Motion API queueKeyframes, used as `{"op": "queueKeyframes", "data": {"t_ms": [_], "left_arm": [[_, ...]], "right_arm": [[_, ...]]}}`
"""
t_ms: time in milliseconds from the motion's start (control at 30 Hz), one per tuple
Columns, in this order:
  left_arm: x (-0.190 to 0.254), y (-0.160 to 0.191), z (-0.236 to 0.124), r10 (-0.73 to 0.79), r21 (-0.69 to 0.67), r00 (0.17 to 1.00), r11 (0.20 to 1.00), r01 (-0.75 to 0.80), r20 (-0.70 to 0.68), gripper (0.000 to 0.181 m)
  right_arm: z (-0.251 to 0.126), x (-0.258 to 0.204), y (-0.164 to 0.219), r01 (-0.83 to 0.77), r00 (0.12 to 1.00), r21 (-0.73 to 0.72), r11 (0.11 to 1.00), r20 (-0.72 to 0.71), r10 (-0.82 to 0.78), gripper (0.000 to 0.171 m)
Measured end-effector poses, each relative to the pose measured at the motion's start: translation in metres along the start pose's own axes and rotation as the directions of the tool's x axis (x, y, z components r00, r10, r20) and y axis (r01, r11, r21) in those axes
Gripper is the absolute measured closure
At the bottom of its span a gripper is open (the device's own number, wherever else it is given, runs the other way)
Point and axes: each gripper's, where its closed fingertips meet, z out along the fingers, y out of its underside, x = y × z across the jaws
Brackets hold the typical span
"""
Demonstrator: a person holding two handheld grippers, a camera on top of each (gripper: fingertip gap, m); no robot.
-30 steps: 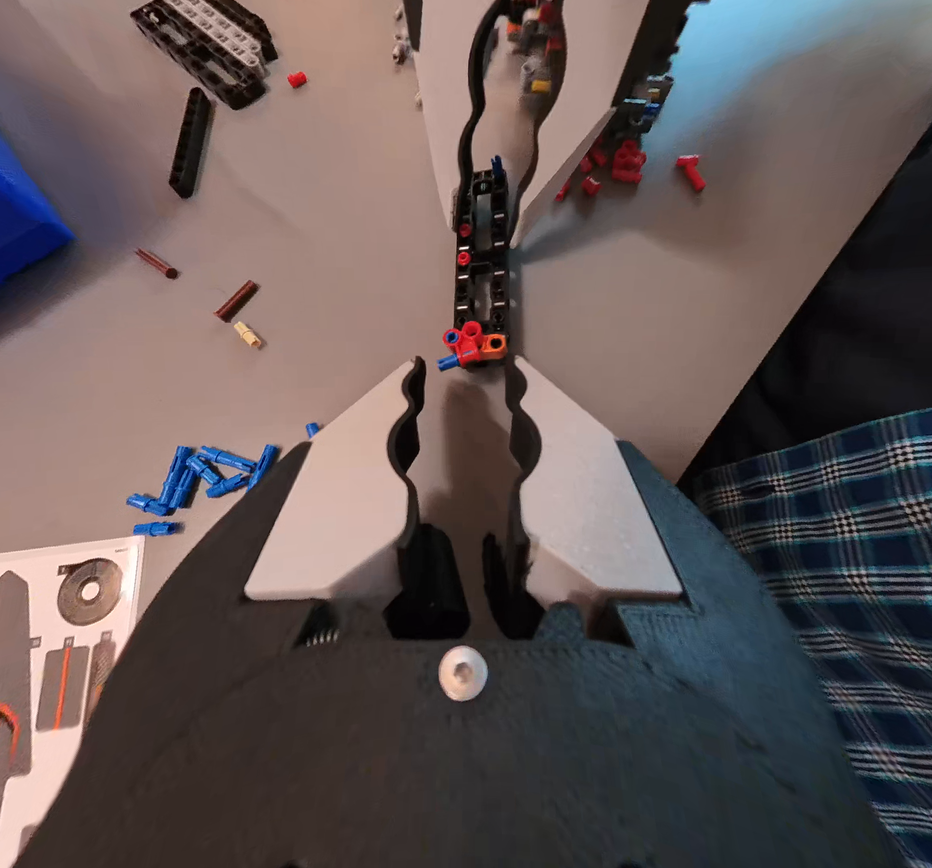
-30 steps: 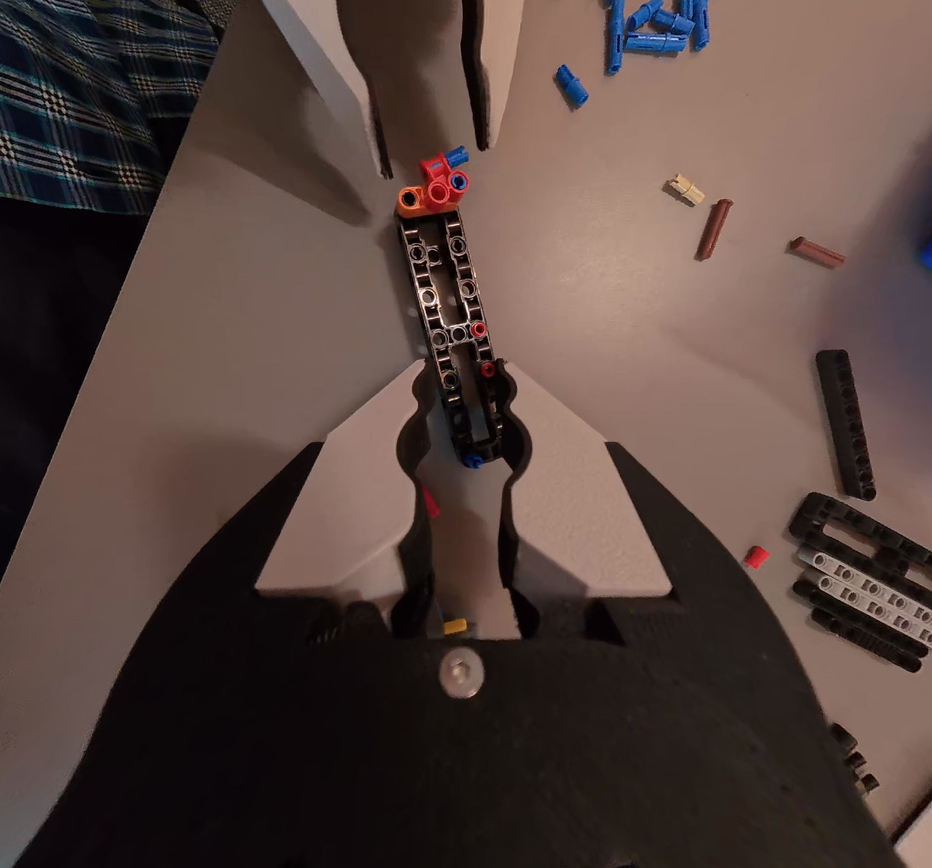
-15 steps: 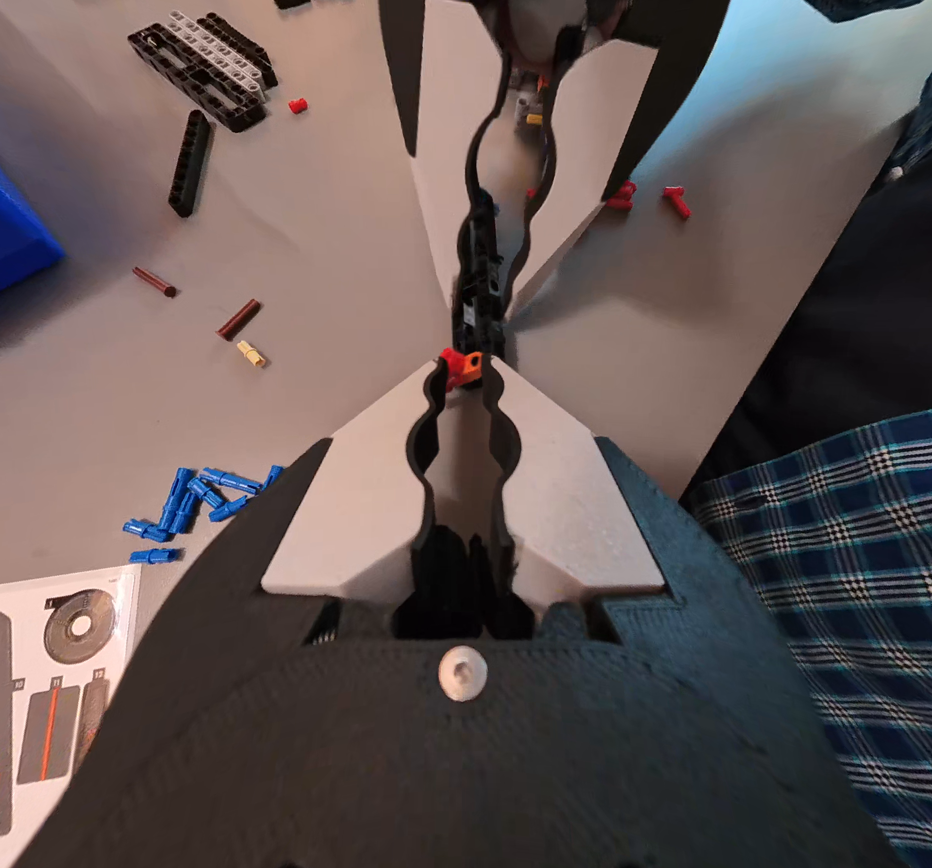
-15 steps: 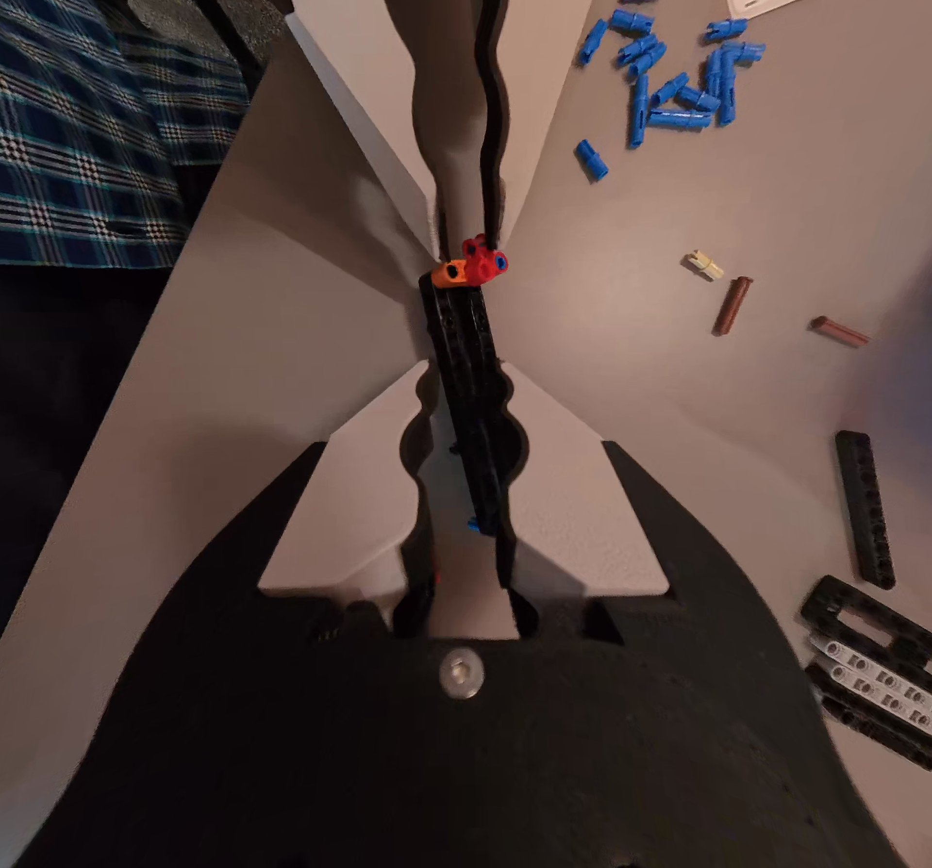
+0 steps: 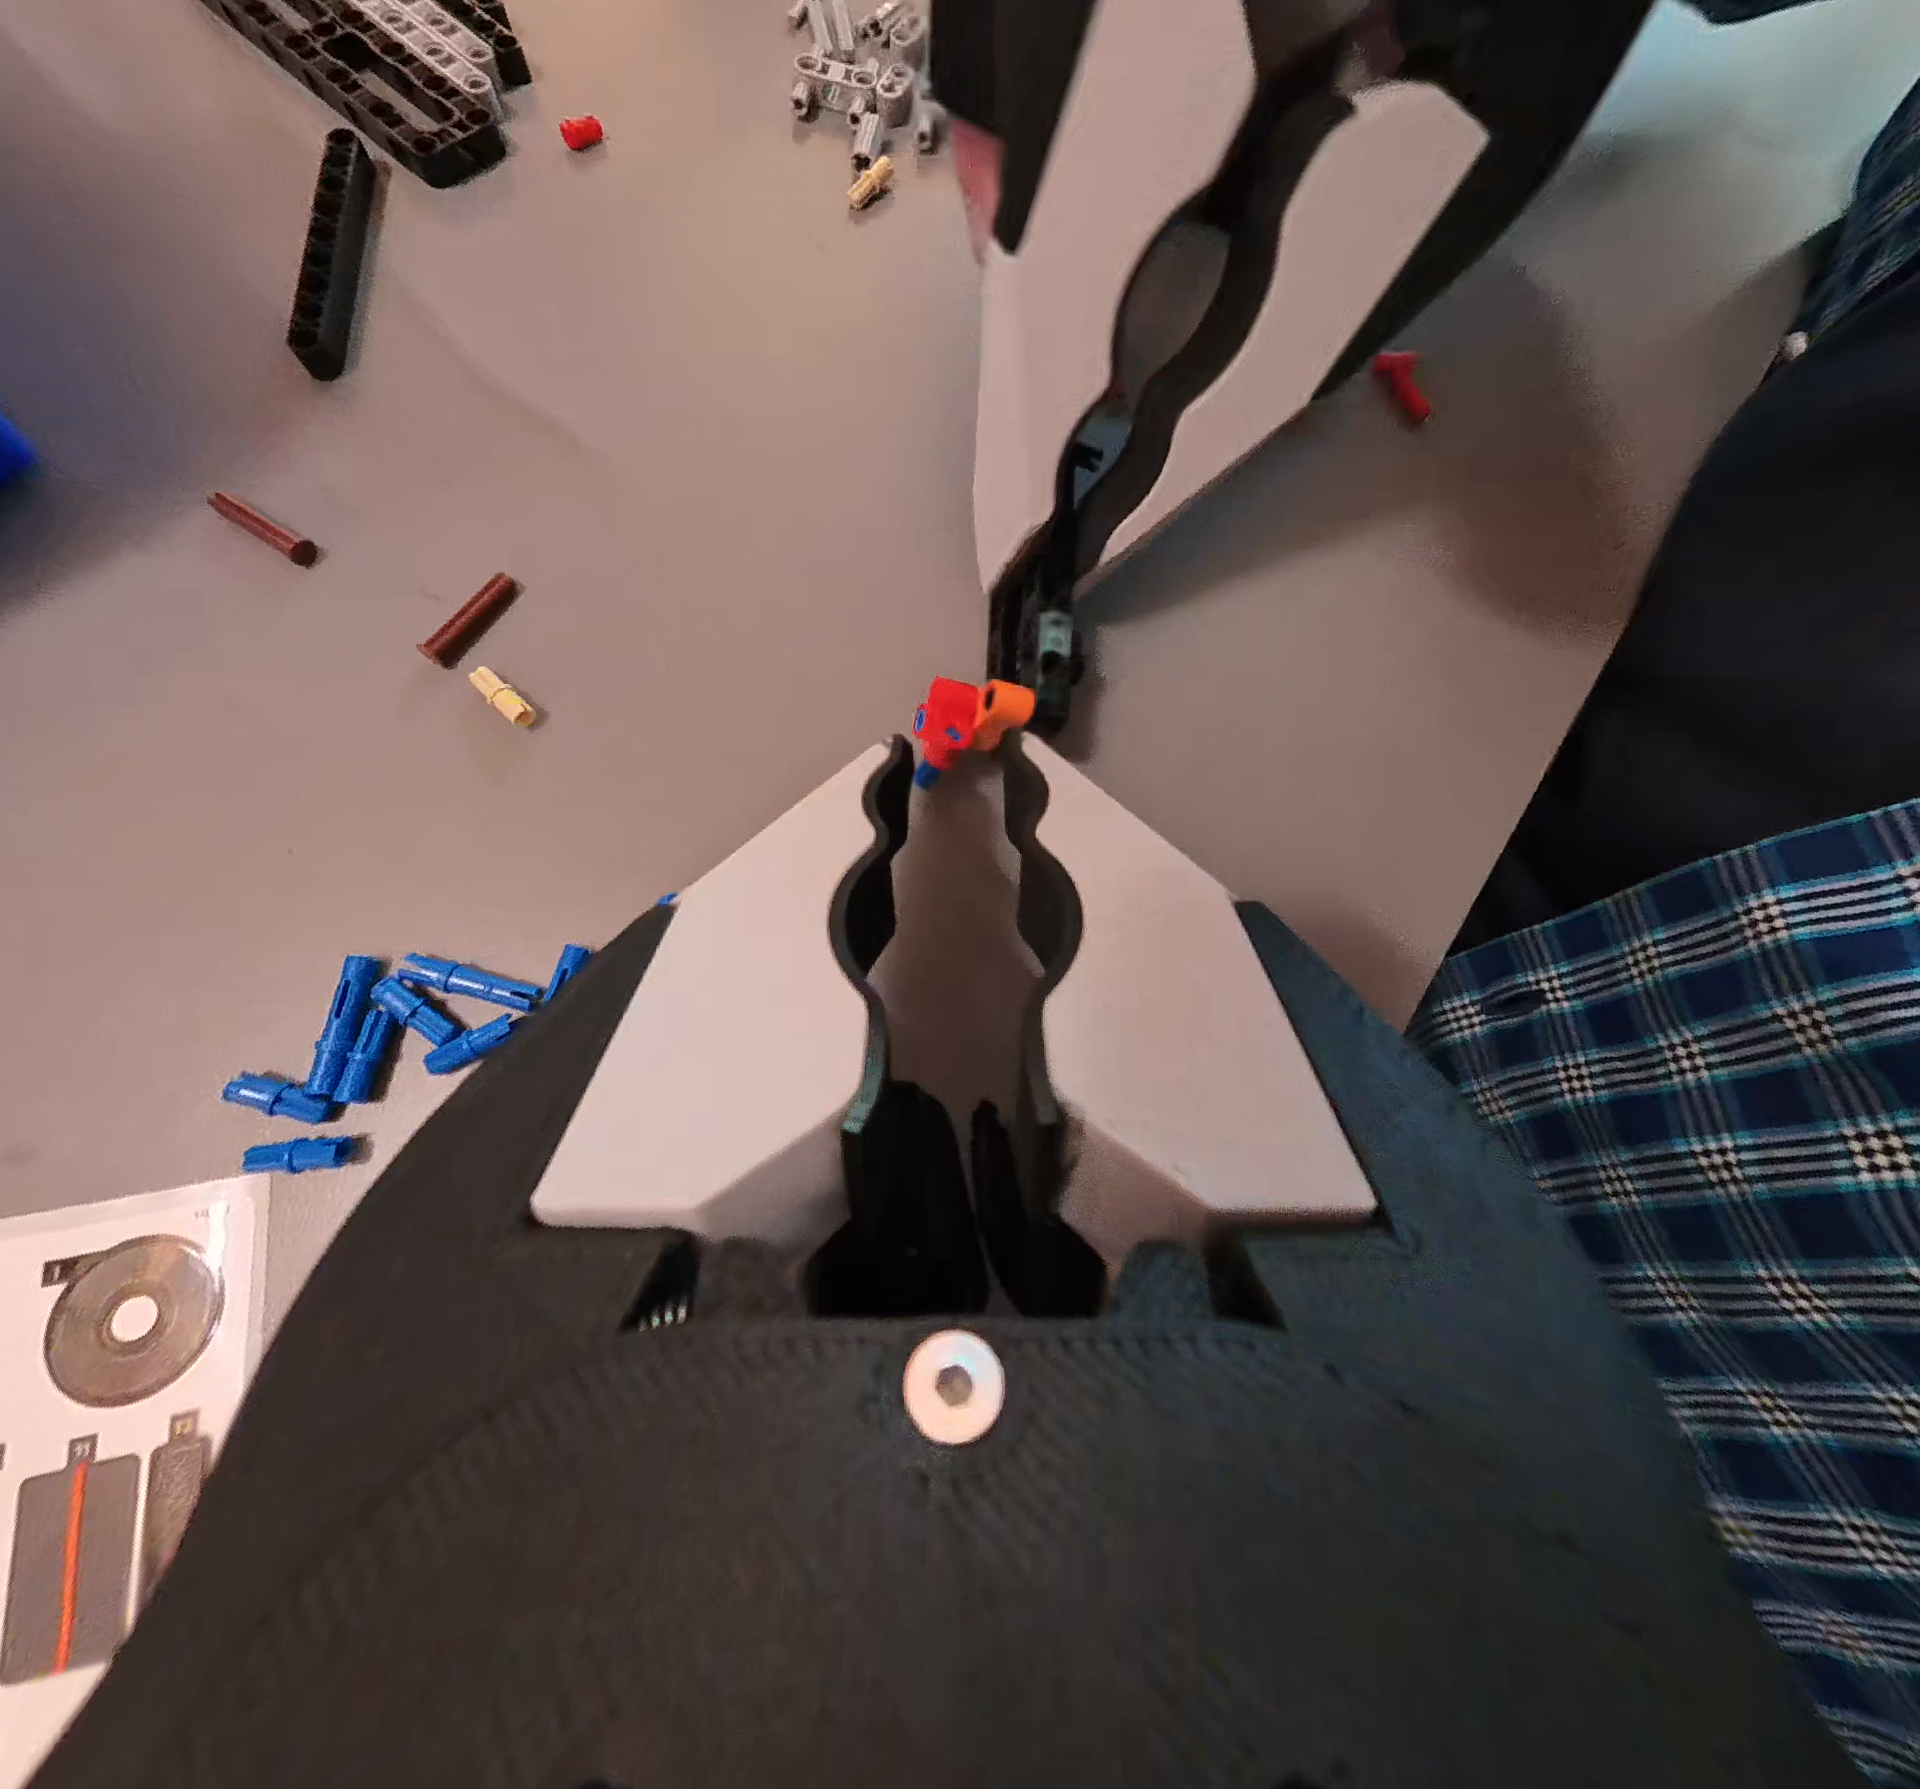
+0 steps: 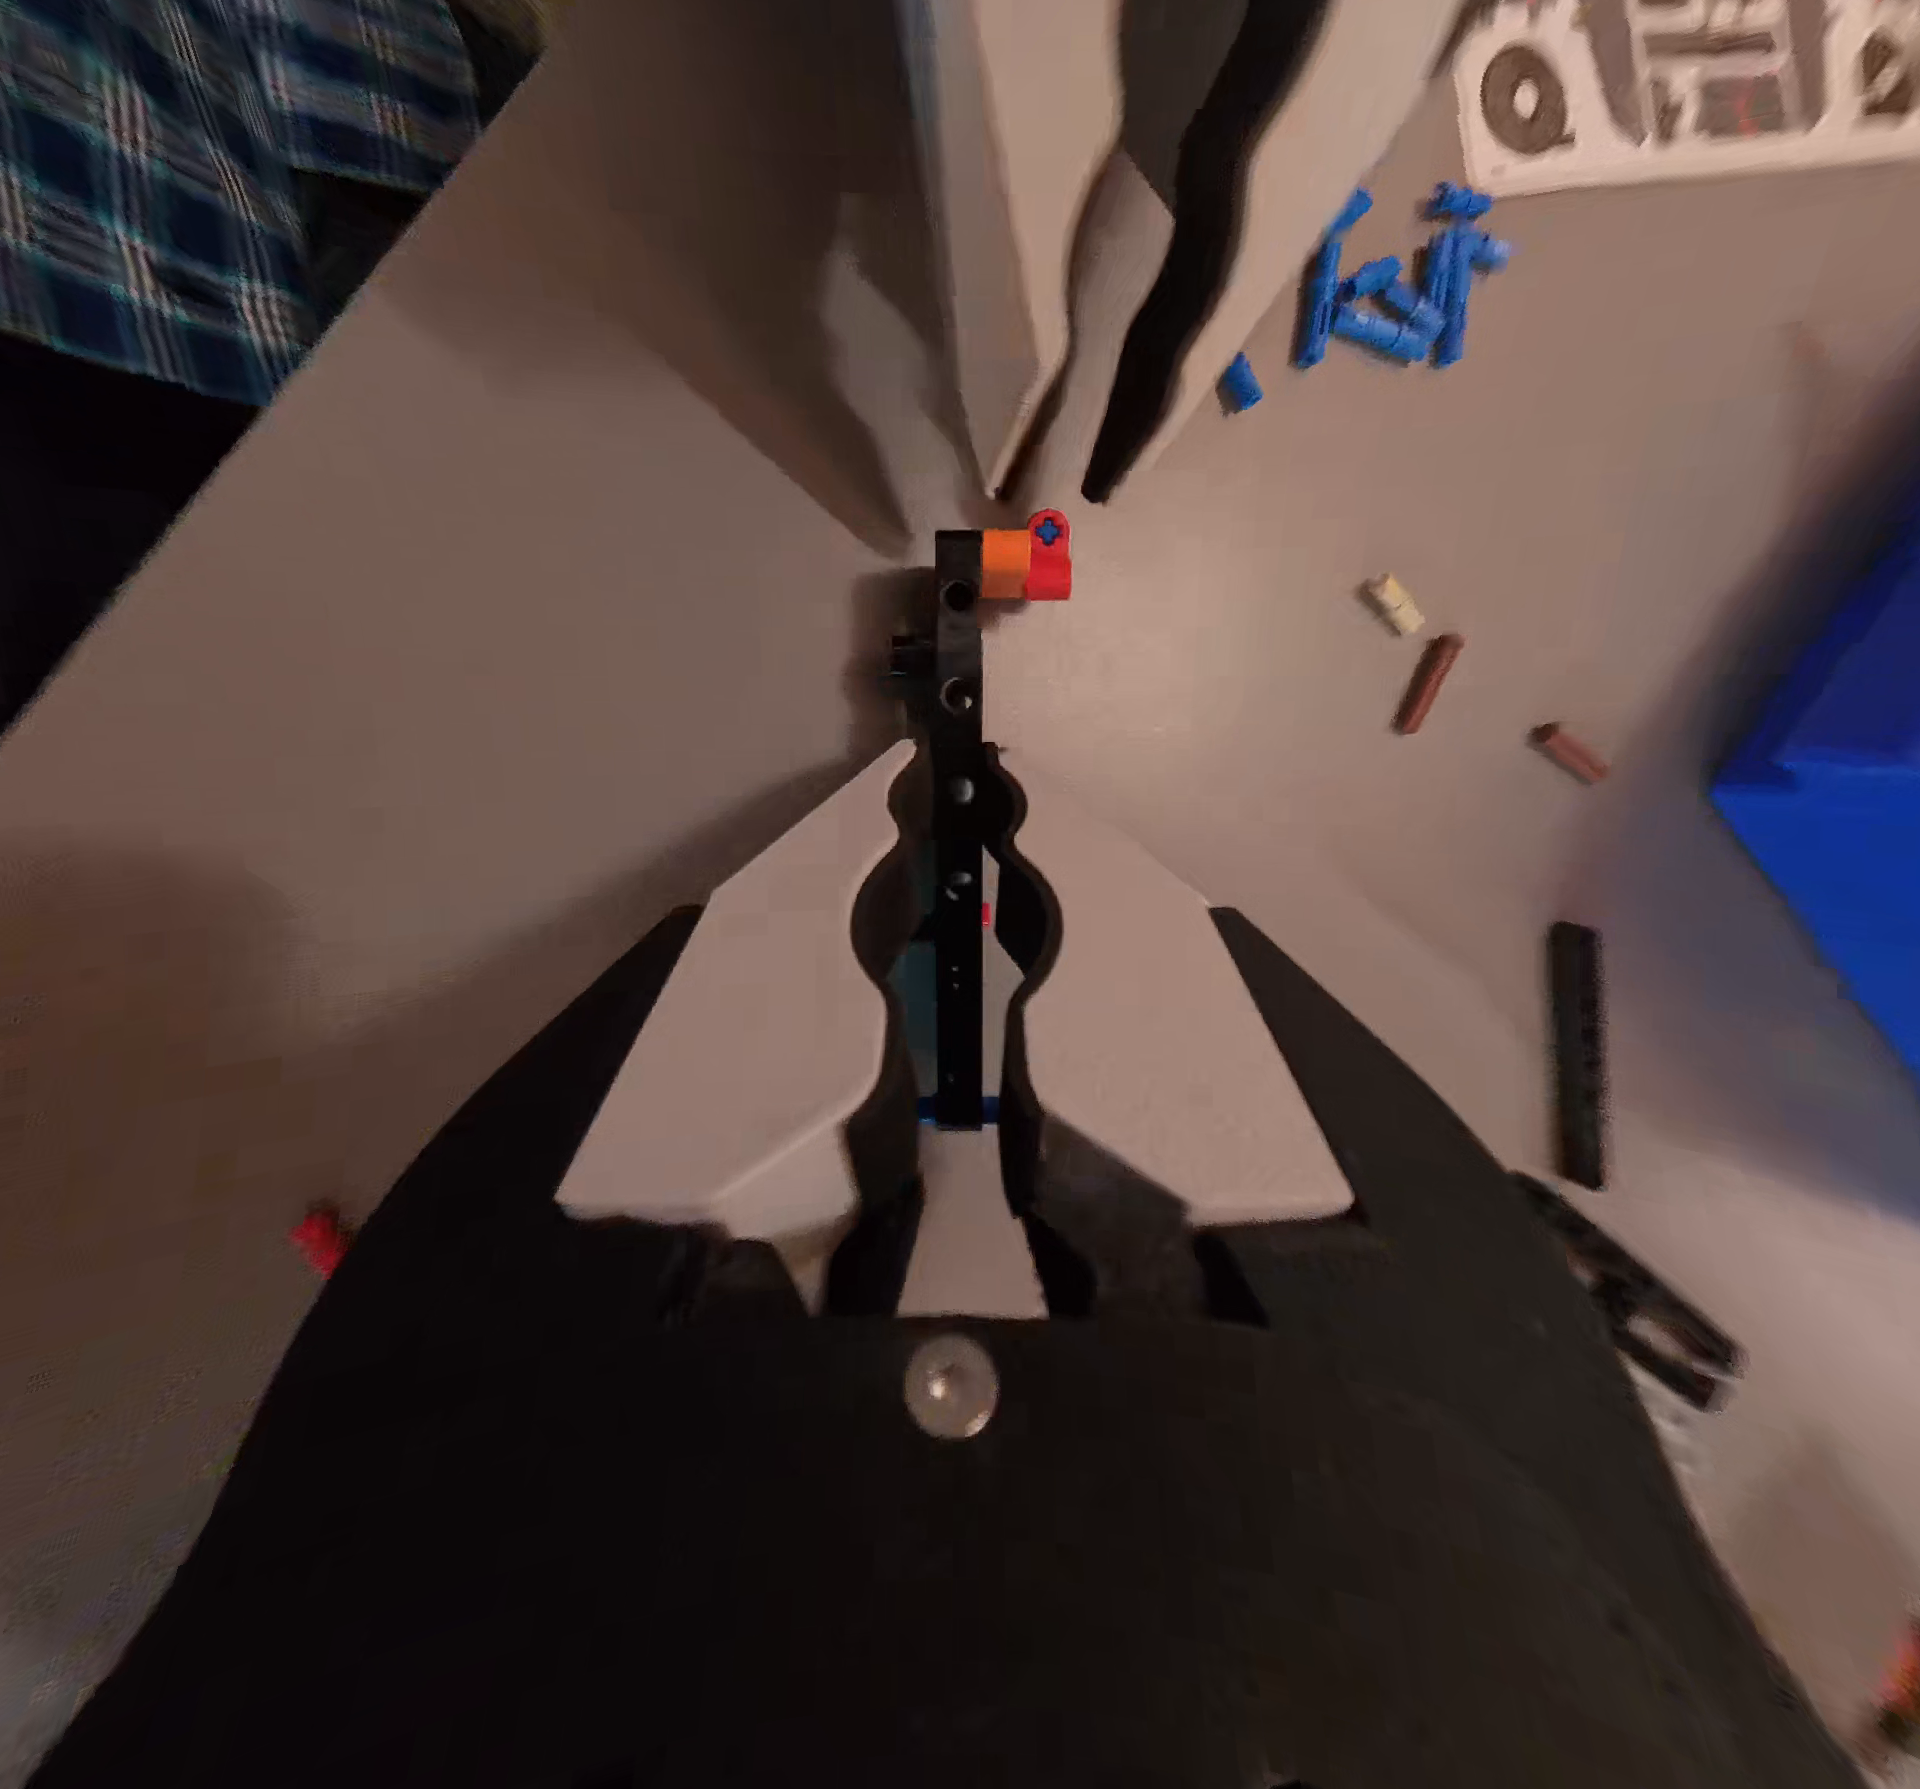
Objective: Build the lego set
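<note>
My right gripper (image 6: 956, 763) is shut on a long black frame (image 6: 958, 700) and holds it edge-on above the grey table (image 6: 520, 700). An orange connector (image 6: 1003, 565) and a red connector (image 6: 1049, 565) with a blue pin sit on the frame's far end. My left gripper (image 5: 958, 752) is open a little, with its tips right at the red connector (image 5: 945, 711) and orange connector (image 5: 1003, 705), not gripping them. The frame (image 5: 1049, 659) runs back into the right gripper (image 5: 1039, 586). The left gripper (image 6: 1044, 492) also shows in the blurred right wrist view.
Blue pins (image 5: 384, 1022), two brown axles (image 5: 468, 617), a tan pin (image 5: 502, 695), a black beam (image 5: 330, 253), stacked black and grey frames (image 5: 353, 40) and grey connectors (image 5: 862, 77) lie to the left. An instruction sheet (image 5: 104, 1376) and blue box (image 6: 1849, 804) are nearby. A person's plaid cloth (image 5: 1714, 1168) is past the table edge.
The right gripper has turned the black frame from flat to edge-on and lifted it. The left gripper's jaws have narrowed and its tips have come up to the red and orange end.
</note>
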Motion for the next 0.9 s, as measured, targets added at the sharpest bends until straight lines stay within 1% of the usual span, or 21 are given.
{"op": "queueKeyframes", "data": {"t_ms": [100,233,500,600,700,733,800,833,900], "left_arm": [[0.001,-0.001,0.001,-0.006,-0.002,1.0,1.0,0.006,-0.017,0.166],[0.009,0.001,0.001,-0.009,-0.017,0.997,1.0,0.008,-0.075,0.162],[0.033,0.005,0.005,-0.071,-0.061,0.959,0.997,0.057,-0.273,0.166],[0.035,0.003,0.007,-0.067,-0.055,0.957,0.997,0.054,-0.281,0.166],[0.038,0.002,0.009,-0.045,-0.056,0.962,0.998,0.031,-0.27,0.167],[0.039,0.002,0.009,-0.03,-0.058,0.964,0.998,0.015,-0.264,0.167],[0.042,0.002,0.01,0.032,-0.065,0.972,0.997,-0.048,-0.232,0.167],[0.041,0.001,0.01,0.069,-0.068,0.978,0.994,-0.084,-0.198,0.168],[0.043,0.0,0.011,0.141,-0.088,0.978,0.984,-0.156,-0.152,0.168]], "right_arm": [[-0.001,-0.001,-0.001,0.225,0.962,-0.059,0.973,-0.144,-0.231,0.167],[-0.003,-0.007,-0.005,0.367,0.891,-0.11,0.924,-0.242,-0.383,0.167],[-0.005,-0.017,-0.006,0.454,0.832,-0.106,0.885,-0.304,-0.464,0.167],[-0.006,-0.017,-0.003,0.426,0.854,-0.086,0.901,-0.29,-0.432,0.167],[-0.006,-0.018,0.001,0.346,0.907,-0.063,0.936,-0.233,-0.351,0.162],[-0.008,-0.019,0.001,0.3,0.932,-0.036,0.953,-0.201,-0.301,0.16],[-0.011,-0.021,0.0,0.135,0.987,0.025,0.991,-0.092,-0.132,0.154],[-0.011,-0.023,0.001,0.057,0.998,0.037,0.998,-0.031,-0.056,0.152],[-0.01,-0.027,0.003,-0.049,0.996,0.039,0.998,0.074,0.046,0.147]]}}
